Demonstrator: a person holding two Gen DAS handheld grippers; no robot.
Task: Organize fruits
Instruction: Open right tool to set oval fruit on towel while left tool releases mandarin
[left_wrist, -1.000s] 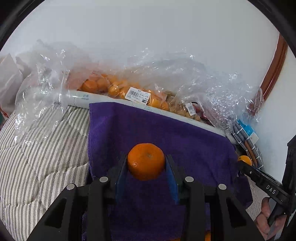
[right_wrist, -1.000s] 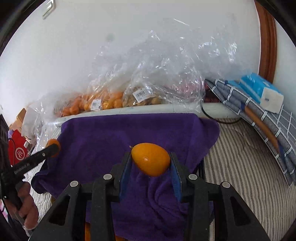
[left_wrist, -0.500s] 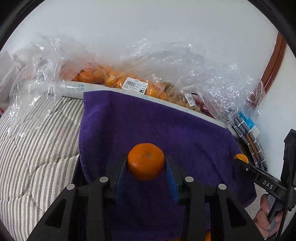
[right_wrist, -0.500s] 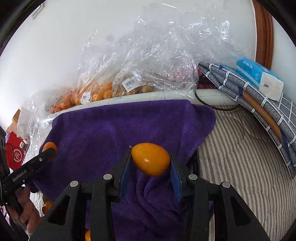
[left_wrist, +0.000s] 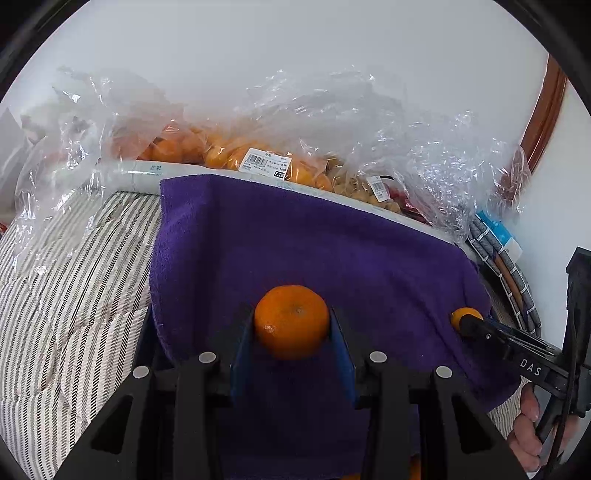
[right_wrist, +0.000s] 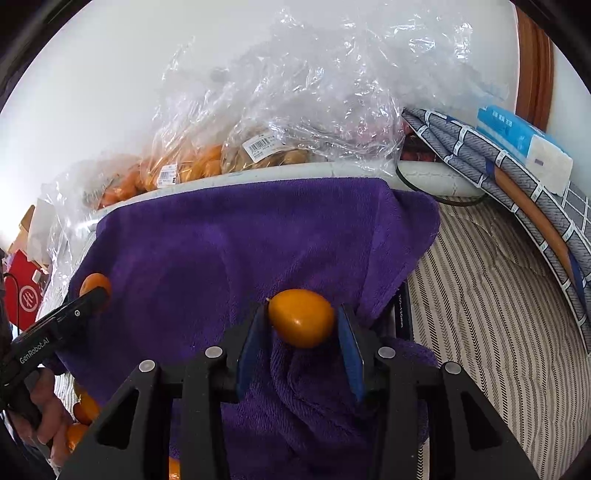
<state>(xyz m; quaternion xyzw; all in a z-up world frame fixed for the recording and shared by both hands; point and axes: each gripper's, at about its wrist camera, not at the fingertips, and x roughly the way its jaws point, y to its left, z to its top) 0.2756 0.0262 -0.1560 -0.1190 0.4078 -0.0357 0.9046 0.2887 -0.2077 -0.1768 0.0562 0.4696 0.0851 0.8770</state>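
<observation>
My left gripper (left_wrist: 291, 325) is shut on a round mandarin (left_wrist: 291, 320) and holds it above a purple towel (left_wrist: 295, 236). My right gripper (right_wrist: 301, 325) is shut on a smooth oval orange fruit (right_wrist: 302, 318) above the same towel (right_wrist: 240, 240). The right gripper shows at the right edge of the left wrist view (left_wrist: 467, 323). The left gripper shows at the left edge of the right wrist view (right_wrist: 96, 290). Several loose orange fruits (right_wrist: 83, 410) lie low at the left, partly hidden by the hand.
Clear plastic bags of oranges (left_wrist: 236, 155) and brownish fruit (right_wrist: 266, 153) lie behind the towel by the white wall. A striped bedcover (left_wrist: 66, 295) spreads on both sides. Folded grey cloth (right_wrist: 517, 177) with a blue tissue pack (right_wrist: 517, 136) lies at the right.
Both grippers have moved forward and a little lower toward the towel, each still holding its fruit. The bags and towel loom larger.
</observation>
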